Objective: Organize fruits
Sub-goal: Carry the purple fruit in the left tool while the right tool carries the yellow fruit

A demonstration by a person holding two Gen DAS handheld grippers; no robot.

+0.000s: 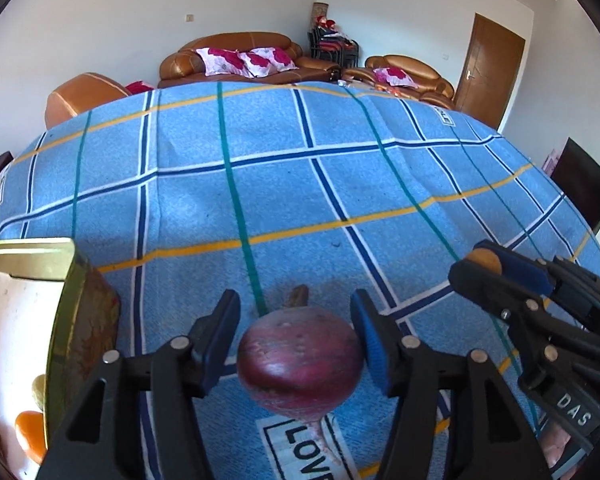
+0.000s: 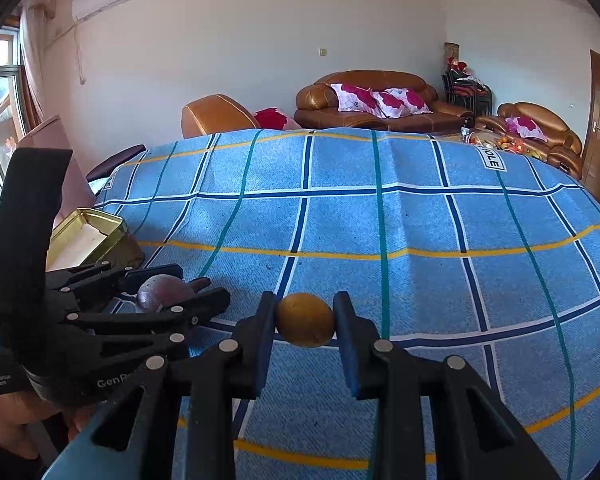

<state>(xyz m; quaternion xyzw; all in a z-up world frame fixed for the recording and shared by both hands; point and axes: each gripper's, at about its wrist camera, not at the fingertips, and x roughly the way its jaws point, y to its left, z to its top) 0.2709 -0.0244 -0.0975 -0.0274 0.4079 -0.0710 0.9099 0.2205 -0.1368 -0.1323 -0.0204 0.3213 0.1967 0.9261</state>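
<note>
Two tongs work over a bench draped in a blue checked cloth (image 1: 260,168). At the lower centre of the left wrist view, the left tongs (image 1: 296,348) stand apart around a dark red, onion-shaped fruit (image 1: 300,364), with a gap between each blue pad and its skin. The right tongs (image 2: 305,320) are clamped on a small yellow-brown fruit (image 2: 306,320) at the lower centre of the right wrist view. A gold tin box (image 1: 66,320) sits at the lower left edge of the left wrist view, with an orange fruit (image 1: 30,434) inside. Brown leather sofas (image 2: 380,100) line the far wall.
</note>
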